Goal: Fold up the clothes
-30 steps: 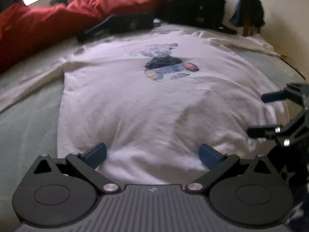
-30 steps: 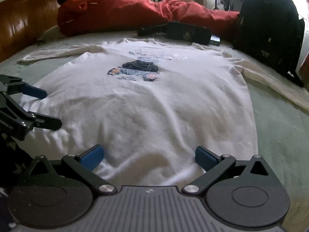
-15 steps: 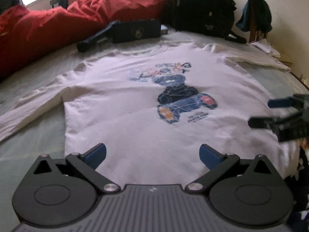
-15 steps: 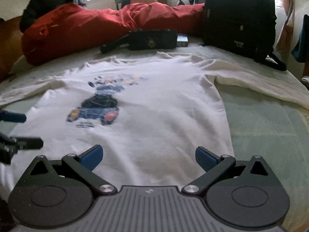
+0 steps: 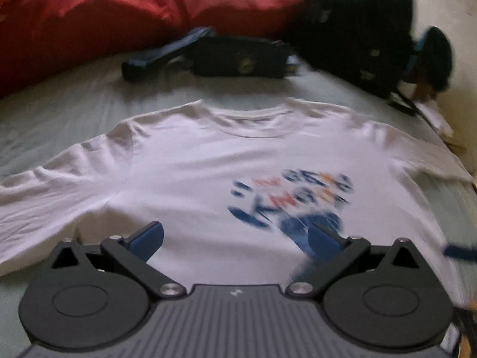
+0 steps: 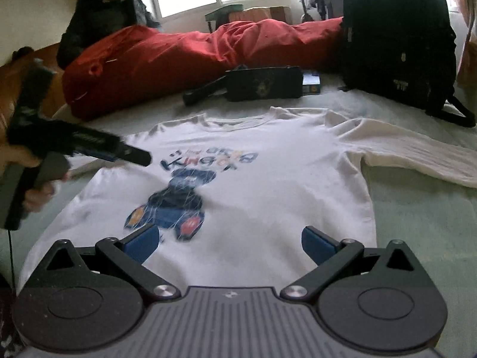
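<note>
Backpack (image 6: pixel 399 38), pouch (image 6: pixel 263 83), red duvet (image 6: pixel 179 53) beyond our white shirt (image 6: pixel 253 179), both our grippers (image 5: pixel 235 238) (image 6: pixel 229 243) gaping empty, now nearer the collar than before.

red quilt (image 6: pixel 190 56), black backpack (image 6: pixel 396 38), dark pouch (image 6: pixel 263 83)

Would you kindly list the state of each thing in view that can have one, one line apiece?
white shirt: spread flat on the bed, print up, unfolded, sleeves out to the sides.
left gripper: open, empty, over the shirt.
right gripper: open, empty, over the shirt's lower part.
red blanket: bunched along the far edge.
black backpack: upright; whether zipped, I cannot tell.
dark pouch: lying flat.
</note>
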`<state>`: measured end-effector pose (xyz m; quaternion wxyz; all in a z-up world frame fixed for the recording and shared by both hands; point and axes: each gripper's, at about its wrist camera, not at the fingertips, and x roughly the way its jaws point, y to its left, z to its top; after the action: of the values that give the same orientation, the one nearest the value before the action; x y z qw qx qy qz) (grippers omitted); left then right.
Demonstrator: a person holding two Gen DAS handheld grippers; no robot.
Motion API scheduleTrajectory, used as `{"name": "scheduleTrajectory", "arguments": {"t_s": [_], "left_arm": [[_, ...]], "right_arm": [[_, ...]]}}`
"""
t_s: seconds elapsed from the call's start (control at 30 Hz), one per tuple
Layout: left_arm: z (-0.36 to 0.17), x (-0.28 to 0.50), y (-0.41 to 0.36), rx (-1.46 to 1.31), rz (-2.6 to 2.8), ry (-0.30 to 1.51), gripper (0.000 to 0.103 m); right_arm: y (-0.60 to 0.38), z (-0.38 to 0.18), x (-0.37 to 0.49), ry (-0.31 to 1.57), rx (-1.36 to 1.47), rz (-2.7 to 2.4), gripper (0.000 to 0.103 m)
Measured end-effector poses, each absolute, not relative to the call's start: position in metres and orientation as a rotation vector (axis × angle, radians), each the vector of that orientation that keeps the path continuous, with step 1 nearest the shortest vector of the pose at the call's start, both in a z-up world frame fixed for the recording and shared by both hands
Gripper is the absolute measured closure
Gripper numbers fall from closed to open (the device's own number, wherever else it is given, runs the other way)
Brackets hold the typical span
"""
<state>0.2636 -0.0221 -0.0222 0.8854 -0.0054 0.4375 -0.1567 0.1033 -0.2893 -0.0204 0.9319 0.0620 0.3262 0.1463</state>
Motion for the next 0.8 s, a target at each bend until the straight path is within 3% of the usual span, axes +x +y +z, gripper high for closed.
{"name": "scheduleTrajectory", "arguments": {"t_s": [0.2,0.53,0.8], "left_arm": [[-0.054,0.325,-0.012,-0.031,-0.246,0.92,0.001],[-0.062,0.423,-0.016,-0.076,-0.214,0.939,0.001],[-0.047,0.432,-0.027,0.007,-0.169,0.931,0.001]], "right_arm": [[-0.296,-0.036,0.111,0.724,0.172,0.33,0.0],[-0.298,-0.041,0.112,0.731,0.156,0.328,0.0],[-0.3,-0.038,0.108,0.725,0.153,0.323,0.0]]}}
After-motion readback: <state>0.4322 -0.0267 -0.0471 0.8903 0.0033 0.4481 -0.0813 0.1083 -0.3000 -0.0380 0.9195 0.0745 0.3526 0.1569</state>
